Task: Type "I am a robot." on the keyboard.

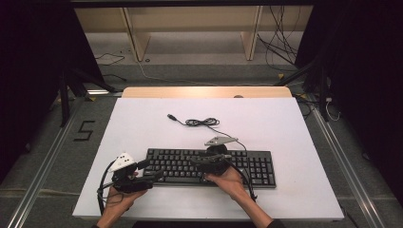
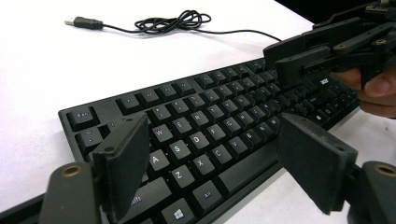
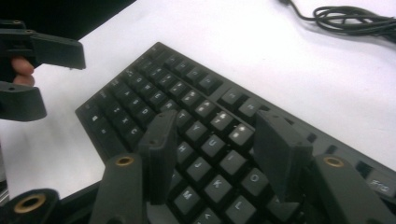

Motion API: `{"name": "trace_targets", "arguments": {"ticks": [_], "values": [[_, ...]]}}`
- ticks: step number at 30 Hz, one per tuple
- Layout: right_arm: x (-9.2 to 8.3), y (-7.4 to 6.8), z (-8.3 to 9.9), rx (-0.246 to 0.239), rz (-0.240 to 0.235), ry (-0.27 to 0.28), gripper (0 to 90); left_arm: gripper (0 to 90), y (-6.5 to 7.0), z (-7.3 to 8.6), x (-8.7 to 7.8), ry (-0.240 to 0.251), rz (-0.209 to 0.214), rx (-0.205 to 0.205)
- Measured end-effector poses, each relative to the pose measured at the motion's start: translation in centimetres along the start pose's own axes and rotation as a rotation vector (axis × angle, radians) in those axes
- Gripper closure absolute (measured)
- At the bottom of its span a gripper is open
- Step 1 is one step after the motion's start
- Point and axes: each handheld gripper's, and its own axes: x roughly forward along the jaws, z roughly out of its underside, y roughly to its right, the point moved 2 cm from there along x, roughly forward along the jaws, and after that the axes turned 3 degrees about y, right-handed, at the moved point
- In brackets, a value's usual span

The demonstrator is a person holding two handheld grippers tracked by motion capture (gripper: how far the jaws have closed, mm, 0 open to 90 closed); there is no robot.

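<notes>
A black keyboard (image 1: 247, 167) lies flat on the white table top (image 1: 266, 123), and its thin cable (image 1: 202, 122) is coiled behind it and ends in a USB plug (image 1: 171, 117). My left gripper (image 1: 151, 170) hovers at the keyboard's left end, open, with the letter keys (image 2: 201, 140) showing between its wide-apart jaws. My right gripper (image 1: 195, 159) is held over the keyboard's middle and points left. It is open too, and keys (image 3: 210, 144) show in its gap. Neither holds anything. The left gripper view shows the right gripper (image 2: 299, 60) at top right. The right gripper view has the left gripper (image 3: 56, 77) at its left edge.
The table top sits on a wooden board (image 1: 204, 91). Behind it are a wooden shelf frame (image 1: 190, 28) and loose cables on the floor (image 1: 280, 47). Black drapes stand at both sides. Bare white surface surrounds the keyboard.
</notes>
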Motion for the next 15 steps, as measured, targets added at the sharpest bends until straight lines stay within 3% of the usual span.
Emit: {"name": "trace_targets", "arguments": {"ticks": [6, 15], "values": [[-0.4, 0.47, -0.07, -0.008, 0.015, 0.005, 56.8, 25.2, 0.0, 0.0, -0.02, 0.001, 0.0, 0.001], [-0.81, 1.09, 0.18, -0.008, 0.043, -0.01, 81.7, 25.2, 0.01, 0.0, 0.0, 0.0, 0.0, 0.002]]}}
